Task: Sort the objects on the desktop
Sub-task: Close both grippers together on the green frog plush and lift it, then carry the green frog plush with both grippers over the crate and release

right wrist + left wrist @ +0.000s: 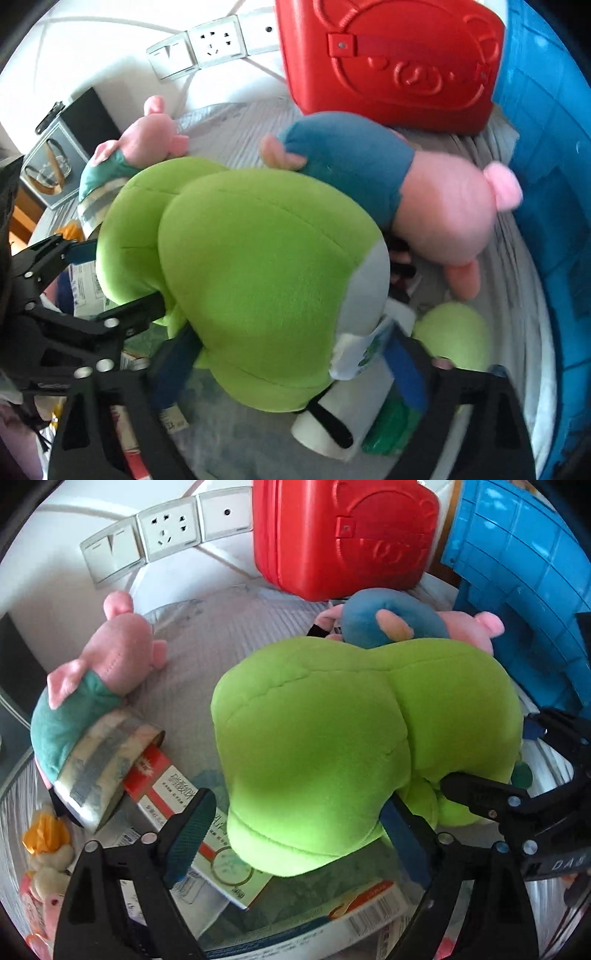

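Observation:
A big green plush toy (332, 738) (240, 258) lies in the middle of a pile of things on a grey striped cloth (207, 657). My left gripper (295, 834) straddles its lower end. Its right finger touches the plush; a gap shows at its left pad (192, 830), so it is open. My right gripper (291, 365) has the other end of the plush filling its jaws, with both fingers against it. Each gripper appears in the other's view: the right gripper (489, 753) at the right edge, the left gripper (118, 273) at the left edge.
A pink pig plush in teal (110, 664), a tape roll (103, 764) and medicine boxes (177, 794) lie to the left. A pig plush in blue (424, 206) and a green ball (454, 336) are at the right. A red case (343, 535) and blue crate (535, 590) stand behind.

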### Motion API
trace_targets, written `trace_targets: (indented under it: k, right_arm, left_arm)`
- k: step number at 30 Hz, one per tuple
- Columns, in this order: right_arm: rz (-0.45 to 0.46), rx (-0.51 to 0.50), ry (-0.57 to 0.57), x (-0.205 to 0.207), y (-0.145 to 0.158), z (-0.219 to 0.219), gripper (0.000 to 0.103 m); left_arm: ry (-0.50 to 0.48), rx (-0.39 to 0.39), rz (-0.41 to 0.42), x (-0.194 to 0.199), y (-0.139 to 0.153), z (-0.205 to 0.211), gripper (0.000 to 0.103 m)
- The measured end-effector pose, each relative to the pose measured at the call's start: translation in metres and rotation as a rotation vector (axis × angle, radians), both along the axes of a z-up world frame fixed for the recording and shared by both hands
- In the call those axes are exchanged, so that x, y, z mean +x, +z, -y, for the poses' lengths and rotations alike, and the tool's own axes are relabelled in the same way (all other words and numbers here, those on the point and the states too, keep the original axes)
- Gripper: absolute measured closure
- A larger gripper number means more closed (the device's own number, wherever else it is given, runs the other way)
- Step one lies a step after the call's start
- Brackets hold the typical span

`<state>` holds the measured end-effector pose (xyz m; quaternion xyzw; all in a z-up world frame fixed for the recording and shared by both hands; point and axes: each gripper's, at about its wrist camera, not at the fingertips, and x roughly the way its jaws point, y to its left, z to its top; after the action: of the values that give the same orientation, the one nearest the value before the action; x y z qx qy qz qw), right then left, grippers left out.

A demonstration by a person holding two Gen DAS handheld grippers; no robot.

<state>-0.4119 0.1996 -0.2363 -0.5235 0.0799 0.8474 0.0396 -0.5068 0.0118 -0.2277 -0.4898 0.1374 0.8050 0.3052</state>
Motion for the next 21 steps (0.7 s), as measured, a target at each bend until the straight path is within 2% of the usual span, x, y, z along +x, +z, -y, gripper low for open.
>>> trace_targets:
  k: [1,3,5,11,21]
  right_arm:
    - [0.000,0.012,0.010,-0.001,0.001,0.002,0.034]
    - [-0.026,0.031,0.032,0.006,0.006,0.003,0.039]
    - [-0.058,0.021,0.038,0.014,0.014,0.004,0.040]
    - [-0.153,0.005,0.073,0.042,0.060,0.005,0.041]
    - [-0.381,0.037,0.141,0.121,0.169,0.036,0.041]
  left_arm:
    - [-0.008,0.023,0.009,0.003,0.001,-0.003,0.035]
    - [-0.010,-0.009,-0.034,0.012,0.005,-0.008,0.042]
    - [-0.002,-0.008,-0.047,0.021,0.013,-0.006,0.047]
    - [0.035,0.067,-0.097,0.053,0.058,0.012,0.047]
    - [0.102,0.124,-0.340,0.149,0.170,0.038,0.047]
